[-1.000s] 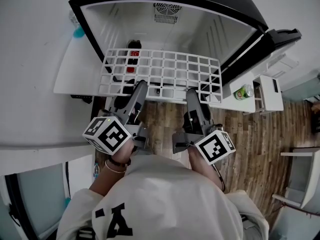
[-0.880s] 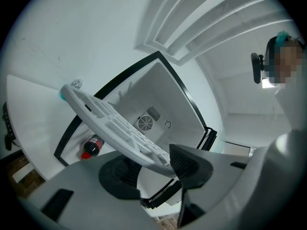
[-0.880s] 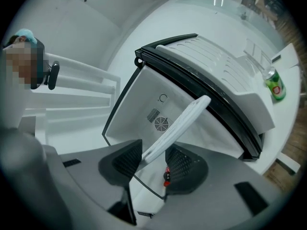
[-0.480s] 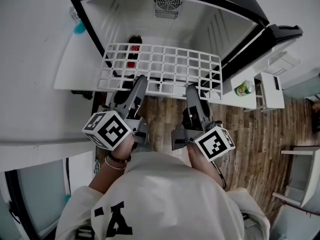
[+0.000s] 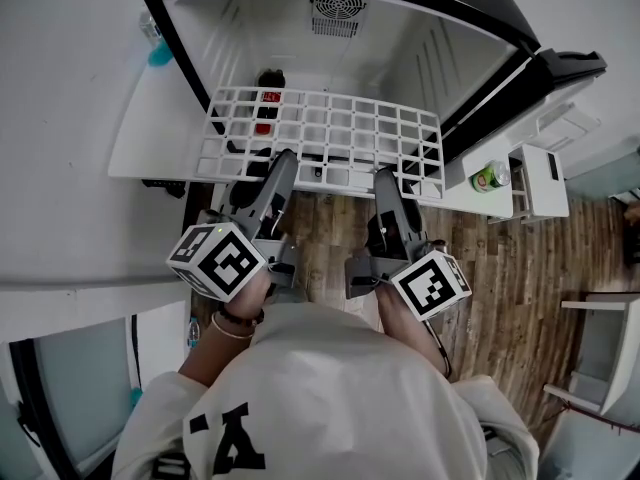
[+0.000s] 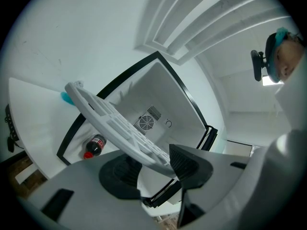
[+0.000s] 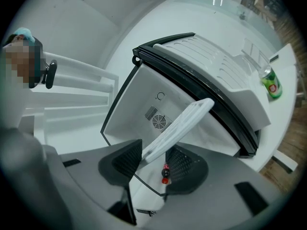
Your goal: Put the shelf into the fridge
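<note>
Hardly anything has moved since a second ago: both grippers and the shelf hold the same pose, and only the view has slid a touch.

Nearest, at lower centre of the head view, the left gripper (image 5: 281,160) and right gripper (image 5: 386,176) are each clamped on the near edge of the shelf (image 5: 340,133), apart from each other along that edge. Each gripper view shows the white edge pinched between its pads. The shelf lies roughly flat at mid-frame, in front of the fridge (image 5: 420,58), its far edge at the open mouth. Beyond, through the grid, a bottle (image 5: 268,98) lies on the fridge floor.

The shelf looks light and stiff, but wide and smooth-coated, so it could slip or tilt. Two spaced holds on the near rail suit it.
</note>
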{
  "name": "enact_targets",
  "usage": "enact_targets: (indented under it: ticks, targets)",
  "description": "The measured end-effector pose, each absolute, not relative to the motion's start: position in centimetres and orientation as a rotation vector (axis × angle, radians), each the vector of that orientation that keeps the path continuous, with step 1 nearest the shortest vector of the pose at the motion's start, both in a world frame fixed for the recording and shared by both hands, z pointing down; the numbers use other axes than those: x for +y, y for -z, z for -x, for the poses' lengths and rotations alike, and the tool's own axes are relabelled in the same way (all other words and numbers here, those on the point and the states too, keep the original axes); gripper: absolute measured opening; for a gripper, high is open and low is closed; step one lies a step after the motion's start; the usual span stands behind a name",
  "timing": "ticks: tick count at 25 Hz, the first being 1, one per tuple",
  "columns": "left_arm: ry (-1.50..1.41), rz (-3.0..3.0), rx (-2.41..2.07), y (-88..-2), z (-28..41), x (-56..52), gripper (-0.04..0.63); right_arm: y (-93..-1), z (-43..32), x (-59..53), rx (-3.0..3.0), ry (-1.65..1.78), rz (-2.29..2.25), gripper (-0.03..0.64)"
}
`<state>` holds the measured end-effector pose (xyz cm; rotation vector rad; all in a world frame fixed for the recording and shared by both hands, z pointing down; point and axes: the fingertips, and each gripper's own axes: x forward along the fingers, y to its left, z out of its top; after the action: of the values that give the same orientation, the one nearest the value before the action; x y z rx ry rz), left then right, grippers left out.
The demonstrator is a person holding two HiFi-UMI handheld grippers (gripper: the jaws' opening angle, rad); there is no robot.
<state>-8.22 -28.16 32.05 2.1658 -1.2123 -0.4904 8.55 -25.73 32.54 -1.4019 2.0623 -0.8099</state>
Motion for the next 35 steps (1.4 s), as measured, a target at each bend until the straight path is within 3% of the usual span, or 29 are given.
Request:
enact_targets:
  ticks: [35]
  targets:
    - [0.465, -2.214, -1.168, -32.32, 7.89, -27.95, 0.179, -32.66, -9.0, -25.67, 2.043, 0.755, 1.446, 0.158]
